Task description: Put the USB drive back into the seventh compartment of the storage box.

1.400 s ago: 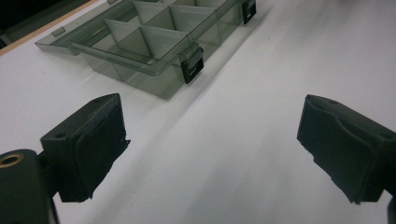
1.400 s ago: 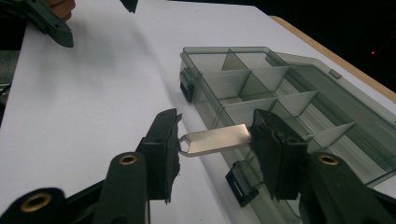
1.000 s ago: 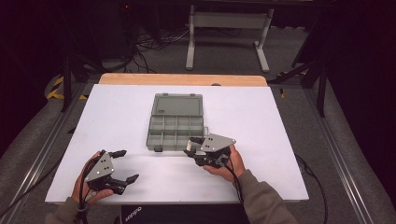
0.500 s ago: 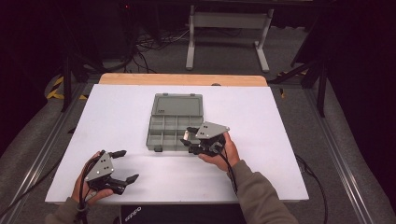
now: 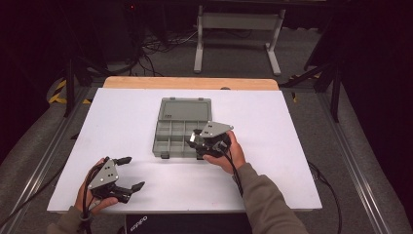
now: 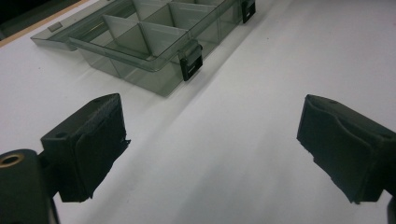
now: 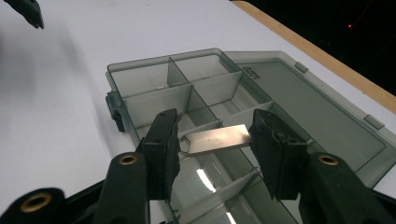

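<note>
The right claw [image 7: 215, 140] grips a flat, shiny metal strip [image 7: 217, 139] by its ends over the open compartments of the smoky translucent plastic organizer box [image 5: 181, 127] at mid-worktop, lid folded back, so placing it remains, while the left claw [image 5: 127, 171] waits wide and empty near the front-left corner.

Lab: cables [image 5: 156, 46], metal stand [image 5: 237, 29]

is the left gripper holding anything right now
No, the left gripper has its jaws spread wide over bare white table, with nothing between them, and the open organizer box lies beyond its reach.
</note>
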`<state>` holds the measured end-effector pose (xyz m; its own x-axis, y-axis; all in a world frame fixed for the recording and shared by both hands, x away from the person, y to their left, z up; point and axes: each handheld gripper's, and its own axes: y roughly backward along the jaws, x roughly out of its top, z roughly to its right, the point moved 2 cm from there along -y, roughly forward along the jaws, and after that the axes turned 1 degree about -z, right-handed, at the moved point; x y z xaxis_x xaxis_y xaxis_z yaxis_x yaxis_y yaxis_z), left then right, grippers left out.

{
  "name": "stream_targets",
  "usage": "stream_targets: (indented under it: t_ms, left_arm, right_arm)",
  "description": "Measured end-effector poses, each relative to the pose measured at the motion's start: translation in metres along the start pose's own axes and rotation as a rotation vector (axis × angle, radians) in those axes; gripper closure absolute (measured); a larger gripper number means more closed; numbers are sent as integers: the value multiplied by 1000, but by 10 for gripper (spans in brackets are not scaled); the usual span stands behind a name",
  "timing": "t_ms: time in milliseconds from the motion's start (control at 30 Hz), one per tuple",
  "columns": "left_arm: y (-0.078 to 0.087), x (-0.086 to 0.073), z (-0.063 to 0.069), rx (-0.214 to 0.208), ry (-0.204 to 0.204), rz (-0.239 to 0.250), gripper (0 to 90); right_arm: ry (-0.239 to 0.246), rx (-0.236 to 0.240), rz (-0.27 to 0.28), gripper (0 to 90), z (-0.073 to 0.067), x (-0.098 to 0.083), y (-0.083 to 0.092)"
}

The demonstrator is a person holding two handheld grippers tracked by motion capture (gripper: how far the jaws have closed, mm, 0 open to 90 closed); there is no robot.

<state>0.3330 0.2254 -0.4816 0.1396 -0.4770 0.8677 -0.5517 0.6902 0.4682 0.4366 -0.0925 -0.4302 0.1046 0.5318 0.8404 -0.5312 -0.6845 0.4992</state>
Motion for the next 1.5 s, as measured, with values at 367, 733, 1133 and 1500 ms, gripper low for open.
stream_targets:
  t_ms: [367, 733, 1133, 1500]
  left_arm:
    - [0, 1, 1, 4, -12, -6, 87]
    - [1, 1, 2, 5, -20, -11, 87]
    - [1, 1, 2, 0, -22, -12, 87]
    - [1, 1, 2, 8, -24, -17, 88]
  right_arm:
    - [-4, 7, -22, 528, -1, -1, -6]
    - [-5, 17, -25, 538, -2, -1, -11]
    - [-24, 25, -51, 536, -2, -6, -21]
    - [-66, 7, 2, 474, -2, -11, -11]
